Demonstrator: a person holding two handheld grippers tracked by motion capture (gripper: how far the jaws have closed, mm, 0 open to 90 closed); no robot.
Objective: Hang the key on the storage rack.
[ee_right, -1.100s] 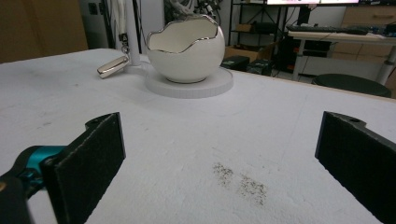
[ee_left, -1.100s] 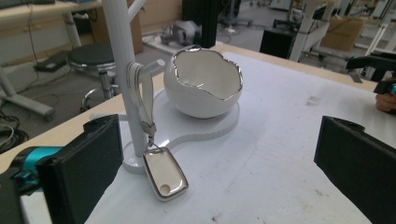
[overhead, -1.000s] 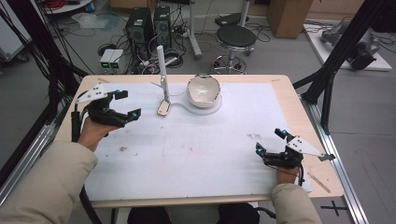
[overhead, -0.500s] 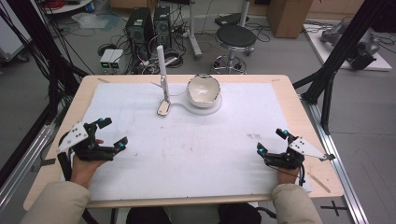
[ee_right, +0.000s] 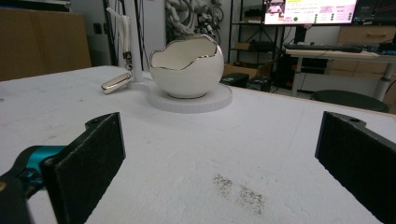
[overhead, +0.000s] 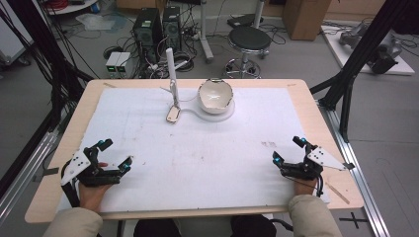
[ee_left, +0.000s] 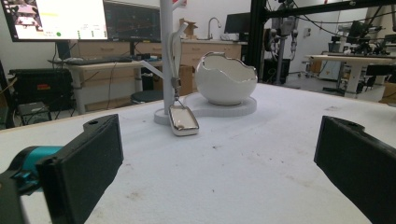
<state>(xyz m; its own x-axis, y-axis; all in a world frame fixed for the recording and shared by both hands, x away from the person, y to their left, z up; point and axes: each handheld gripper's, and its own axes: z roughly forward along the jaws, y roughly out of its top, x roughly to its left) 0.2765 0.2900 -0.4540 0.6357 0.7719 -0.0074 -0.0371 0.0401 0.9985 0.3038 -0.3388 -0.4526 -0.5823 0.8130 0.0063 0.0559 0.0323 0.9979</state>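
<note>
A white eggshell-shaped bowl [overhead: 215,95] [ee_left: 226,78] [ee_right: 186,67] with a jagged silver rim sits on a round white base at the table's far middle. Left of it rises a thin white stand [overhead: 171,69] [ee_left: 166,51] with a silver pendant [overhead: 173,114] [ee_left: 183,121] [ee_right: 116,82] hanging from it on a strap, its lower end on the mat. My left gripper [overhead: 114,155] [ee_left: 219,172] rests open near the front left edge, nothing between its jaws. My right gripper [overhead: 286,150] [ee_right: 224,172] rests open at the front right, also holding nothing.
A white mat [overhead: 197,148] covers the wooden table [overhead: 316,106]. A dark smudge [ee_right: 238,191] marks the mat ahead of the right gripper. Beyond the far edge stand computer towers [overhead: 158,24] and a black stool [overhead: 249,38]. Black frame posts [overhead: 356,64] flank the table.
My left gripper has come back from the middle left of the table to the front left edge and settled low. The right gripper has stayed put.
</note>
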